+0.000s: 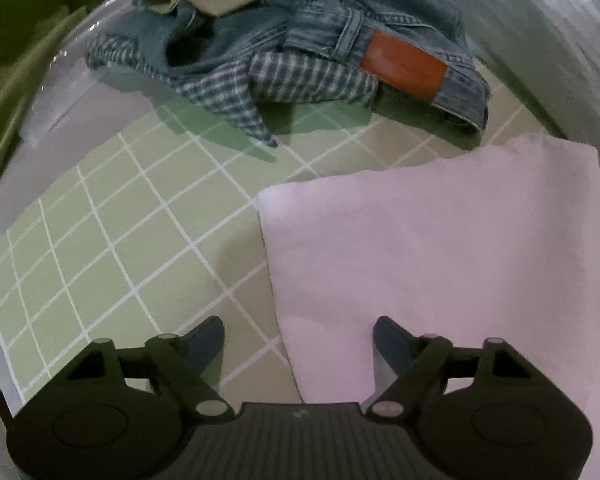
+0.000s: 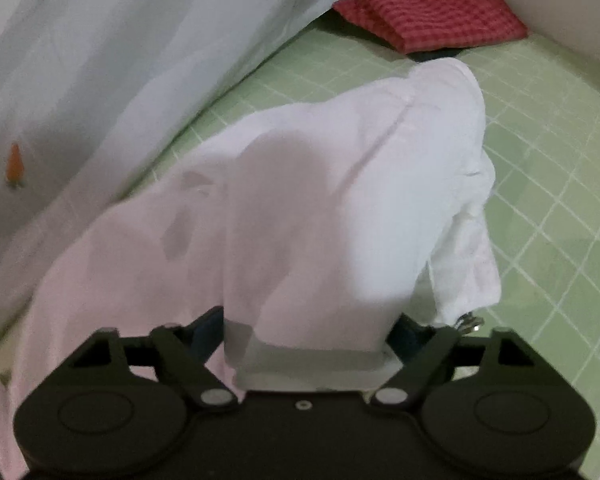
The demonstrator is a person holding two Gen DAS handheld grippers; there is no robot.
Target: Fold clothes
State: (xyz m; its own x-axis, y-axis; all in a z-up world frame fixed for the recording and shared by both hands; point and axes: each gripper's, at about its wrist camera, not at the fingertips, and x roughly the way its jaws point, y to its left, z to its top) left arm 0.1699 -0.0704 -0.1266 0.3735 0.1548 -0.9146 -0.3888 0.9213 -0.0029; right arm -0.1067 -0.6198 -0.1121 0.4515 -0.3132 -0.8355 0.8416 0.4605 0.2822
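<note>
Left wrist: your left gripper [image 1: 299, 334] is spread apart, empty, straddling the white garment's [image 1: 440, 248] edge on the green grid mat [image 1: 112, 236].

Right wrist: your right gripper [image 2: 310, 330] has white cloth [image 2: 320, 200] between its jaws; clamping unclear.

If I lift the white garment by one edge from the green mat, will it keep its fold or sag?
The white garment will likely sag: in the right wrist view it drapes in soft rounded folds with a loose flap hanging at one side. It looks thin, so probably light. The right gripper has cloth between its fingers, yet the left gripper stands open over the edge; one-point lifts would probably undo the fold.
</note>
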